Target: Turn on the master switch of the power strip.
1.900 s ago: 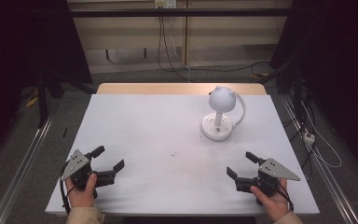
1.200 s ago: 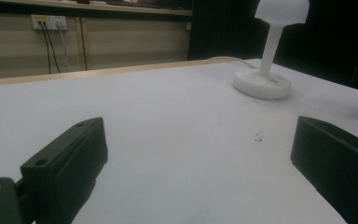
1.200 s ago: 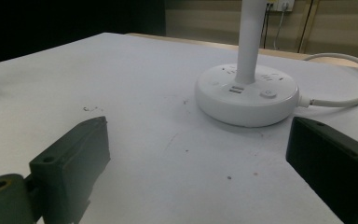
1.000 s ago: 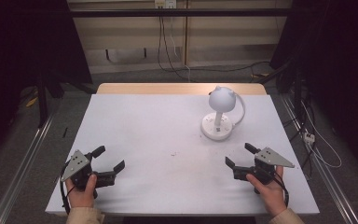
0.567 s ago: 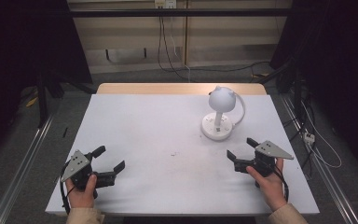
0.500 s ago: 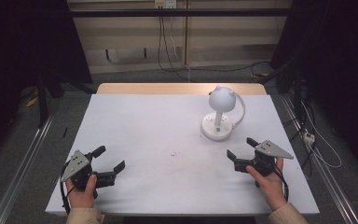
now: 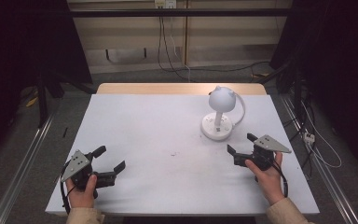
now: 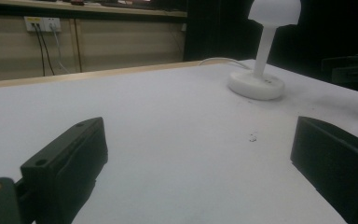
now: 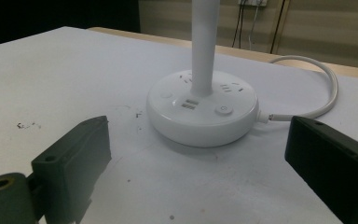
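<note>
A small white desk lamp (image 7: 219, 112) with a round head and a round base (image 9: 201, 112) stands on the white table (image 7: 158, 140), right of centre. Its base carries buttons and sockets, and a white cable (image 9: 317, 88) curls off behind it. My right gripper (image 7: 242, 143) hovers open just in front of the base, its jaws pointed at it and empty. My left gripper (image 7: 109, 158) rests open near the front left corner, far from the lamp (image 8: 265, 51), with nothing between its jaws.
A small dark speck (image 7: 172, 153) marks the table's middle. Behind the table runs a wooden wall with a socket strip (image 7: 164, 3) and hanging cables. Metal rails flank the table, and cables lie on the floor at the right (image 7: 317, 144).
My right gripper has moved forward and a little left, from the front right edge up close to the lamp's base. The left gripper has stayed put.
</note>
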`<action>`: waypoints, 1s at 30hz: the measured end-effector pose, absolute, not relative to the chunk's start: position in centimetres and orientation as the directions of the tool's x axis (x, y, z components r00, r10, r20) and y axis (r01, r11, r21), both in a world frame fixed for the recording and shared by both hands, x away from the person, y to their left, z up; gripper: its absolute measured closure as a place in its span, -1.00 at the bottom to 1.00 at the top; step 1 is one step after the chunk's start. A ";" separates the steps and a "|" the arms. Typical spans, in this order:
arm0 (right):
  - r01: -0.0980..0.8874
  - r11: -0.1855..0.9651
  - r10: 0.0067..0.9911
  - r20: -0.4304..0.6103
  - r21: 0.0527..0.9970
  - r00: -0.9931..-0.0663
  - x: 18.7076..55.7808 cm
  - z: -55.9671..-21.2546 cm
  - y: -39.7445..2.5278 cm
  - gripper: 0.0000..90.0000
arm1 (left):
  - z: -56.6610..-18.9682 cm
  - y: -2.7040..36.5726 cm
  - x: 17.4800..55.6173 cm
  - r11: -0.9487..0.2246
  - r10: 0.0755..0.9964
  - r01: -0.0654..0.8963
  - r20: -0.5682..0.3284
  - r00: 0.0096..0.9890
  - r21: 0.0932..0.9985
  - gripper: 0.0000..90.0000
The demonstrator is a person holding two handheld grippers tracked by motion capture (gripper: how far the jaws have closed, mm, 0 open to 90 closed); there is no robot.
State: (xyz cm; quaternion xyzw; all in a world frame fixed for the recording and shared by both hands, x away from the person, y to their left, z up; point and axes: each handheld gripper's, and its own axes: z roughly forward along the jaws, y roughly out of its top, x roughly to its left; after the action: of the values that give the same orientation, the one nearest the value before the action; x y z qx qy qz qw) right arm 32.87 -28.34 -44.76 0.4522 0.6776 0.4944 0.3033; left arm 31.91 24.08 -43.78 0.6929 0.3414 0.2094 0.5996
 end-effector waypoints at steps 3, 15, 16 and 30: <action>0.314 0.103 0.913 0.035 0.944 -0.407 33.1 -44.8 -28.3 -0.84 | -43.8 24.1 31.9 -0.047 0.723 0.222 -0.120 0.680 0.974 -0.92; 0.320 0.102 0.916 0.036 0.942 -0.399 34.0 -44.7 -28.4 -0.83 | -43.8 24.0 31.9 -0.049 0.720 0.222 -0.119 0.683 0.974 -0.93; 0.320 0.102 0.916 0.037 0.942 -0.400 34.1 -44.7 -28.4 -0.83 | -43.8 24.0 31.9 -0.050 0.720 0.221 -0.118 0.683 0.974 -0.93; 0.325 0.097 0.921 0.039 0.941 -0.387 34.9 -44.7 -28.6 -0.77 | -43.8 24.0 31.9 -0.048 0.719 0.224 -0.121 0.684 0.974 -0.93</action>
State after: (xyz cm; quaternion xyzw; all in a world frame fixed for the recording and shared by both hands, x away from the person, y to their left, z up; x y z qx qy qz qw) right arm 34.91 -28.61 -44.74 0.4619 0.6748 0.4881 0.3051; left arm 31.94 23.97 -43.83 0.6940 0.3395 0.2063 0.6005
